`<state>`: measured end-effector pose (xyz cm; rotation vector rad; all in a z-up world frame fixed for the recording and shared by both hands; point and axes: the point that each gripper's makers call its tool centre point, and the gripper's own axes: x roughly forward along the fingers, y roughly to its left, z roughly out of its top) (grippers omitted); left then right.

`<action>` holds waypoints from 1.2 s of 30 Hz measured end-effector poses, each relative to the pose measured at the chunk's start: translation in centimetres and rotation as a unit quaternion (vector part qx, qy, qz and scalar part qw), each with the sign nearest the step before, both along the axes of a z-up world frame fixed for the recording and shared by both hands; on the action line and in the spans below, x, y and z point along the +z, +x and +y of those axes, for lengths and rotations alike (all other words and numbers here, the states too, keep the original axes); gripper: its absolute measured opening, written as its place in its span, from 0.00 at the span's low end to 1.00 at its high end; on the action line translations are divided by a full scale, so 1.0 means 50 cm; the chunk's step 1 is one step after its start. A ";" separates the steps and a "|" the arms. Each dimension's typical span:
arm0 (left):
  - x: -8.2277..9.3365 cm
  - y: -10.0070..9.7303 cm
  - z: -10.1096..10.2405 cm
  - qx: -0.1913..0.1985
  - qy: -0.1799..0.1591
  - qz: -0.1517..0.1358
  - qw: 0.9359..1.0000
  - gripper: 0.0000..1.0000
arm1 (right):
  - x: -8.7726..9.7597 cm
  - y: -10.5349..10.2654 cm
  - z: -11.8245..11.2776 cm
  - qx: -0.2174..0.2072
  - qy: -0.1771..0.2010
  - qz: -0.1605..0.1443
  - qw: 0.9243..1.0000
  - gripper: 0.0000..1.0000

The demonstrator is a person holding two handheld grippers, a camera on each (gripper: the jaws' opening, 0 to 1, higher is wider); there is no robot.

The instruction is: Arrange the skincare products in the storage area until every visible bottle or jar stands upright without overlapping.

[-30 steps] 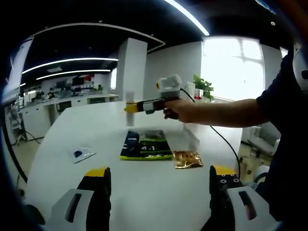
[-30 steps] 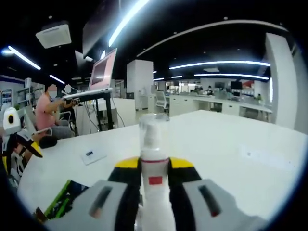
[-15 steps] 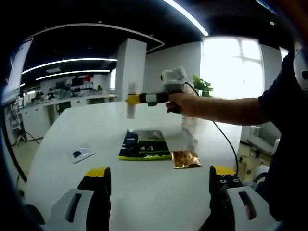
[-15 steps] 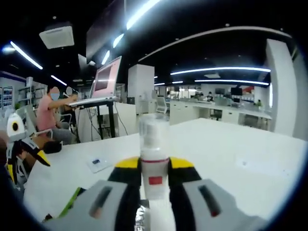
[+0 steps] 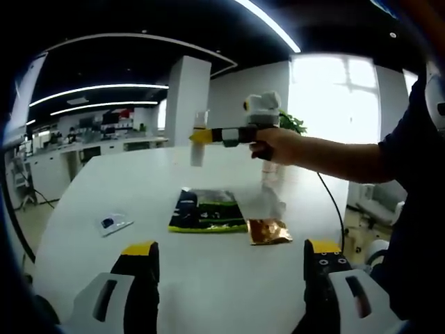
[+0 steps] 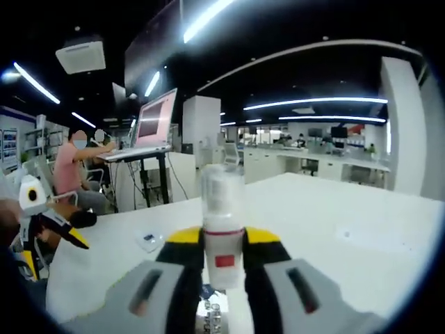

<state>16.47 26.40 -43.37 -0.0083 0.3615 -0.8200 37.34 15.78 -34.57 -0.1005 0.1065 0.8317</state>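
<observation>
At the centre of the right gripper view, a slim white bottle with a clear cap stands upright between the yellow-tipped jaws of the right claw, which is clamped on its body just below the cap. In the left gripper view the same bottle appears in the upper middle of the frame, held in the air well above the white bench by the right claw in the person's hand.

Handling judgement: the bottle looks like light, rigid plastic with a smooth, likely slippery wall. A tall, narrow body of this kind probably tips easily when set down. The present high grip keeps the base free for placement; a hold nearer mid-body would likely give better control of tilt.

At the lower centre of the left gripper view, a dark green packet and a gold foil sachet lie flat on the bench, with a small blue-printed sachet to the left. The left claw sits at the bottom edge, jaws wide apart and holding nothing.
</observation>
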 end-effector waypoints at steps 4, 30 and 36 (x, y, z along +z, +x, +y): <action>0.002 0.002 -0.003 -0.002 -0.005 -0.002 1.000 0.88 | 0.007 -0.007 -0.003 -0.002 -0.002 -0.005 1.000 0.21; 0.021 0.012 -0.048 -0.012 -0.046 -0.018 0.999 0.99 | 0.021 -0.084 -0.048 -0.004 -0.008 -0.012 1.000 0.21; 0.016 0.010 -0.056 -0.016 -0.046 -0.019 0.999 0.99 | 0.018 -0.107 -0.063 -0.011 -0.015 -0.015 1.000 0.21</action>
